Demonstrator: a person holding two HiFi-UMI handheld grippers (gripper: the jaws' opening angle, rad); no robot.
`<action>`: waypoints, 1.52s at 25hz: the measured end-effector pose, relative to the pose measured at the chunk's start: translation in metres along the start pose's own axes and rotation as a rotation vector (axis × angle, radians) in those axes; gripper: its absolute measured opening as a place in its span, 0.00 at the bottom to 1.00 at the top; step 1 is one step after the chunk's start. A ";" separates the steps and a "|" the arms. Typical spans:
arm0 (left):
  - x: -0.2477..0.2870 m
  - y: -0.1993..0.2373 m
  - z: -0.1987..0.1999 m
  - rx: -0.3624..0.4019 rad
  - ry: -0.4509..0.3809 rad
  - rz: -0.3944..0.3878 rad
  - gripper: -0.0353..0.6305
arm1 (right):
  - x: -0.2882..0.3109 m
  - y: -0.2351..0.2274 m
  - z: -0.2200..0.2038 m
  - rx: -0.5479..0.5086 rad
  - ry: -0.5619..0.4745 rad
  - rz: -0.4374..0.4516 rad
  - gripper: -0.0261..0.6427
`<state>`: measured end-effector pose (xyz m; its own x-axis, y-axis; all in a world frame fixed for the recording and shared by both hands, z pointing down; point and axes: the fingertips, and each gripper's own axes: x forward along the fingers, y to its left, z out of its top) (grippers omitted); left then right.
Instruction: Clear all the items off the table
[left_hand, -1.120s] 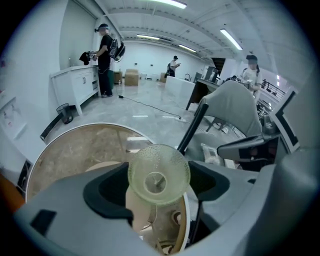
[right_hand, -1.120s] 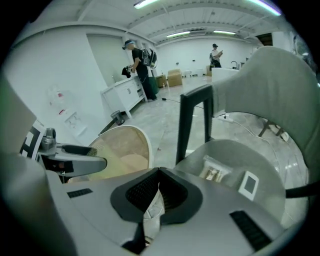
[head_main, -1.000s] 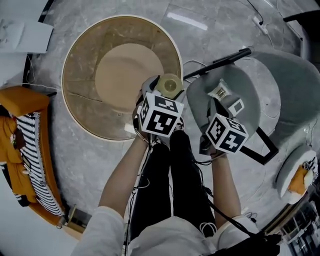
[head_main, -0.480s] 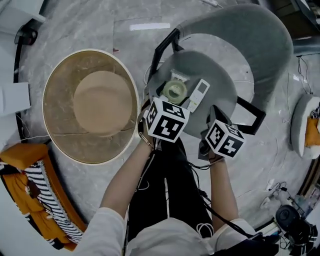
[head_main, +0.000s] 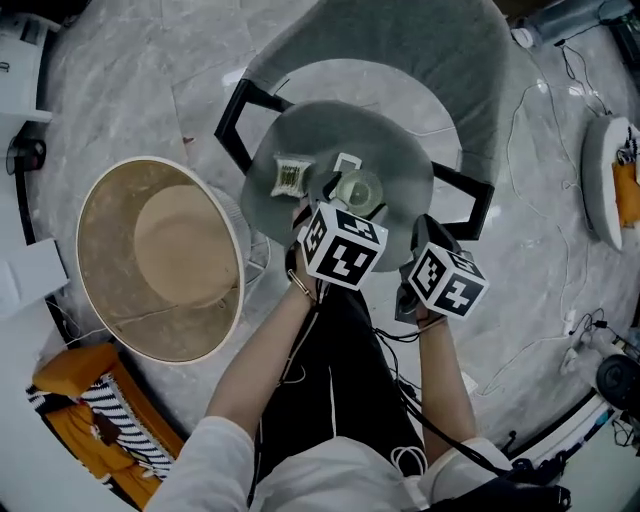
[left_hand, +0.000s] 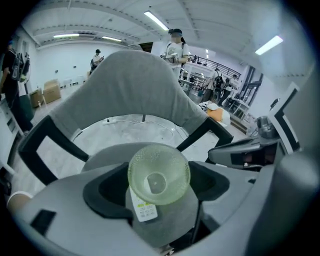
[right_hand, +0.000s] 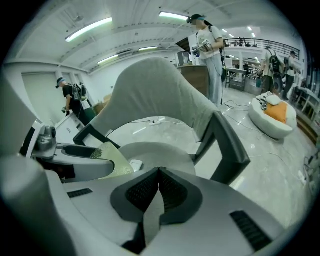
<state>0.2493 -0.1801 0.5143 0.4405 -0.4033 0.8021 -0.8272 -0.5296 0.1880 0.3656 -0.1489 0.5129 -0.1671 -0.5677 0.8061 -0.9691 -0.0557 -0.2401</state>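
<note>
A pale green dimpled glass cup with a white label sits sideways between my left gripper's jaws, which are shut on it. In the head view the cup hangs just above the grey chair seat, ahead of my left gripper. On the seat lie a small greenish packet and a white remote, partly hidden by the cup. My right gripper hovers at the seat's near edge, its jaws shut on nothing. The round tan table stands at the left.
The chair's black armrests and tall grey backrest ring the seat. An orange and striped cushion lies lower left, and a white pouf sits at right. Cables run over the marble floor. People stand far behind the chair.
The view has swung from the round table to the chair. My left gripper has carried the green cup from the table's edge over the chair seat; my right gripper came along, still shut.
</note>
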 end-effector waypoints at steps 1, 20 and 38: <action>0.006 -0.006 0.003 0.012 0.009 -0.010 0.62 | 0.000 -0.007 0.000 0.013 -0.001 -0.005 0.08; 0.089 -0.053 -0.014 0.089 0.128 -0.049 0.62 | 0.018 -0.057 -0.024 0.093 0.041 -0.027 0.08; 0.066 -0.053 -0.011 -0.047 0.089 -0.124 0.62 | 0.013 -0.041 -0.006 0.045 0.047 -0.009 0.07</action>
<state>0.3185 -0.1705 0.5639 0.5092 -0.2685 0.8177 -0.7849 -0.5346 0.3132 0.4023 -0.1487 0.5370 -0.1683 -0.5275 0.8327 -0.9616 -0.0979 -0.2564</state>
